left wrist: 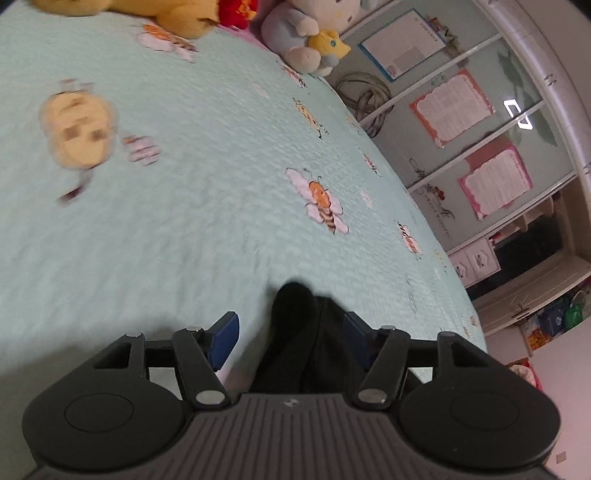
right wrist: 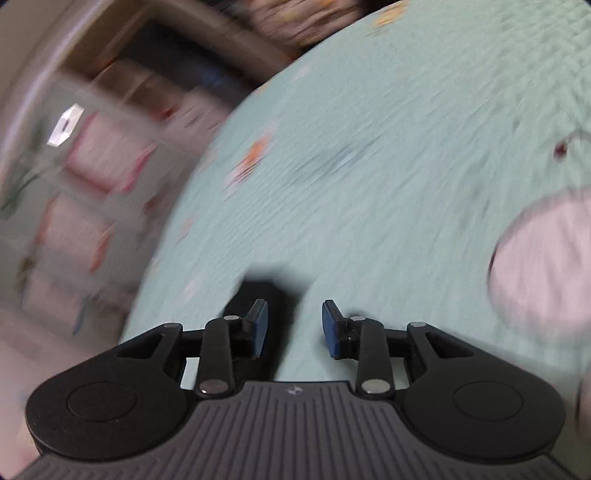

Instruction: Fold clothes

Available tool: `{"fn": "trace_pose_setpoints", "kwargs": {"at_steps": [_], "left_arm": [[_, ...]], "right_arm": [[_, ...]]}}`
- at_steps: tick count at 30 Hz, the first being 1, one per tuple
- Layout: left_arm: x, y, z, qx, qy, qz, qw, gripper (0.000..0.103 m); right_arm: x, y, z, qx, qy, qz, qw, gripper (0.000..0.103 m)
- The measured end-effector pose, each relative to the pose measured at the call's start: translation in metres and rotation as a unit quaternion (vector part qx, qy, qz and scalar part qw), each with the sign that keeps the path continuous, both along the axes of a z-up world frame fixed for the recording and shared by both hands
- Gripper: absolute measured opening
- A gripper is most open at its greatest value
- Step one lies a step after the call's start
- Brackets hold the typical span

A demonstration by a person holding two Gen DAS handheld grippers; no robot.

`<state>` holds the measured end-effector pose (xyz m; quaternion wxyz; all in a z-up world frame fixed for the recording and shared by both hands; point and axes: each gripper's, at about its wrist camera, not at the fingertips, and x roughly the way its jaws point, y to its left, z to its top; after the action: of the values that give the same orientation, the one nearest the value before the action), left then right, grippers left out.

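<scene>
1. We see our left gripper (left wrist: 290,338) with its jaws spread wide; a black garment (left wrist: 295,339) lies between the blue pads, close against the right one, not pinched.
2. Our right gripper (right wrist: 294,325) has its jaws partly apart with nothing clamped; a dark piece of the black garment (right wrist: 264,291) sits at 11 o'clock, behind the left pad.
3. The garment rests on the mint bedspread (left wrist: 184,221).
4. Plush toys (left wrist: 303,33) sit at 12 o'clock.
5. The right view is blurred.
</scene>
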<state>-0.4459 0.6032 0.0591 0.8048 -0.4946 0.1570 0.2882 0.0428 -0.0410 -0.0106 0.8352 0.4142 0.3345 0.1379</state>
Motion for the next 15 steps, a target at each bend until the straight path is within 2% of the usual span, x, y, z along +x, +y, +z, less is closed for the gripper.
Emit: {"fn": "trace_pose_setpoints", "kwargs": {"at_steps": [3,5,7,9,11,13,15], "left_arm": [[-0.041,-0.035,-0.012,-0.013,0.009,0.009,0.9998,0.067],[-0.063,-0.053,-0.022,-0.021,0.017,0.016,0.9995,0.067],[-0.082,-0.070,-0.031,-0.032,0.011,0.024,0.9991,0.068],[-0.094,-0.085,-0.039,-0.044,-0.008,0.027,0.9987,0.069],[-0.097,-0.097,-0.042,-0.051,-0.021,0.022,0.9982,0.070],[-0.091,-0.105,-0.044,-0.063,-0.030,0.001,0.9976,0.070],[-0.082,-0.113,-0.043,-0.061,-0.028,-0.023,0.9975,0.068]], "right_arm": [[-0.066,0.035,0.016,0.003,-0.025,0.115,0.993,0.034],[-0.114,0.061,0.022,0.004,-0.030,0.200,0.979,0.034],[-0.163,0.085,0.028,-0.007,-0.039,0.276,0.960,0.034],[-0.213,0.111,0.028,-0.053,-0.055,0.336,0.939,0.034],[-0.262,0.138,0.029,-0.100,-0.070,0.394,0.911,0.034],[-0.300,0.160,0.027,-0.136,-0.089,0.435,0.886,0.034],[-0.326,0.178,0.027,-0.164,-0.103,0.455,0.869,0.034]]}}
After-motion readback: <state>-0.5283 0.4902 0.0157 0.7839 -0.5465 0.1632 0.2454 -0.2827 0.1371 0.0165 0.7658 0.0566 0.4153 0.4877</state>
